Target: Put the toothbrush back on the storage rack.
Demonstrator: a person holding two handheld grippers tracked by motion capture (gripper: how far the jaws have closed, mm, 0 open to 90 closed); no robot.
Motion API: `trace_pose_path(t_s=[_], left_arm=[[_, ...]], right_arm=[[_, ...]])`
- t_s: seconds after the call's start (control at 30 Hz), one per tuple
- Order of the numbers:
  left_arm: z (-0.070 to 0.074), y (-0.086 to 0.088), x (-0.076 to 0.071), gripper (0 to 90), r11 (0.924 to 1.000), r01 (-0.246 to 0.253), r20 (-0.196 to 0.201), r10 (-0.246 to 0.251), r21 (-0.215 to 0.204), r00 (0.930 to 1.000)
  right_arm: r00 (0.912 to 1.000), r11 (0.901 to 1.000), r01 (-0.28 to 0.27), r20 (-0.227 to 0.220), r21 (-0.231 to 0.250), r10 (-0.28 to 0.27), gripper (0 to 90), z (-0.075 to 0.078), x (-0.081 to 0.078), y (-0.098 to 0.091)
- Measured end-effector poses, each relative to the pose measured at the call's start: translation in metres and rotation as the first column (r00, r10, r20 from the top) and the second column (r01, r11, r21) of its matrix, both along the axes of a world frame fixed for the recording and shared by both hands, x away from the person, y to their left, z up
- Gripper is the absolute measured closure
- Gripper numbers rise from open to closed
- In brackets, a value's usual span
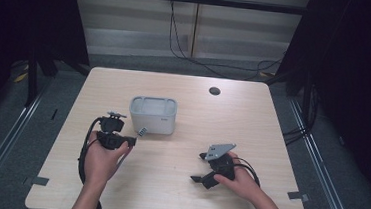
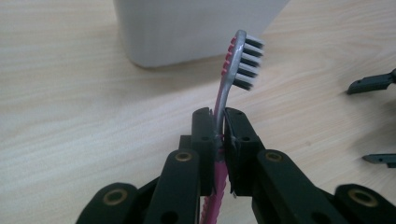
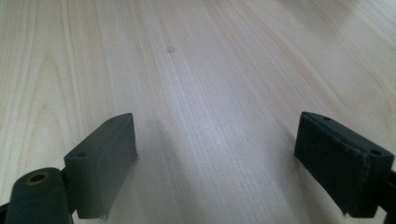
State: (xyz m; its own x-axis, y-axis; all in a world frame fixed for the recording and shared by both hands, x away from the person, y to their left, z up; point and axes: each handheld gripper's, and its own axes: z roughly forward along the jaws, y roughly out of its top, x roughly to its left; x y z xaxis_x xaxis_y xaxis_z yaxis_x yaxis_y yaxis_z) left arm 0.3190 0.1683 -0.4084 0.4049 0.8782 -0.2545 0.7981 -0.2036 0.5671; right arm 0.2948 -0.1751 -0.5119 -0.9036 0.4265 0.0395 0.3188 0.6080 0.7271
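much bare table around tongs

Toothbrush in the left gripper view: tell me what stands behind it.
Behind the toothbrush stands a grey container on the wooden table. The upper part of the container is cut off, so its contents are unseen.

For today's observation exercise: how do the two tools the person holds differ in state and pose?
The left tool is shut on a pink toothbrush, whose bristled head sticks out past the jaws; the right tool stands wide open with nothing between its jaws. In the high view, the left tool sits close beside the grey container, while the right tool is farther away over bare table. Both are black, two-jawed and hand-held.
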Motion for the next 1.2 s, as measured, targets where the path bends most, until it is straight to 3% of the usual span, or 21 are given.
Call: trace_pose_path(t_s=[0.23, 0.47, 0.67, 0.9, 1.2], left_arm=[[0.011, 0.007, 0.001, 83.4, 0.9990, -0.004, 0.064, 0.007, -0.043, 0.9979], [0.022, 0.017, -0.001, 83.4, 0.9939, -0.029, 0.133, 0.043, -0.107, 0.9902], [0.027, 0.025, -0.001, 83.4, 0.9874, -0.037, 0.186, 0.065, -0.154, 0.9804], [0.032, 0.034, 0.001, 83.4, 0.9729, -0.051, 0.219, 0.102, -0.226, 0.9704], [0.039, 0.039, 0.004, 83.4, 0.9665, -0.065, 0.286, 0.138, -0.248, 0.9482]], right_arm=[[1.0000, 1.0000, -0.002, -0.002, 0.001, 0.002, 12.4, 0.000, 0.000, 0.000], [1.0000, 1.0000, 0.002, 0.001, 0.000, -0.002, 12.0, 0.000, 0.000, 0.000], [1.0000, 1.0000, 0.002, 0.001, -0.001, -0.002, 12.0, 0.000, 0.000, 0.000], [1.0000, 1.0000, 0.001, 0.001, -0.001, -0.001, 12.0, 0.000, 0.000, 0.000], [1.0000, 1.0000, 0.000, 0.002, -0.002, 0.000, 12.0, 0.000, 0.000, 0.000]])
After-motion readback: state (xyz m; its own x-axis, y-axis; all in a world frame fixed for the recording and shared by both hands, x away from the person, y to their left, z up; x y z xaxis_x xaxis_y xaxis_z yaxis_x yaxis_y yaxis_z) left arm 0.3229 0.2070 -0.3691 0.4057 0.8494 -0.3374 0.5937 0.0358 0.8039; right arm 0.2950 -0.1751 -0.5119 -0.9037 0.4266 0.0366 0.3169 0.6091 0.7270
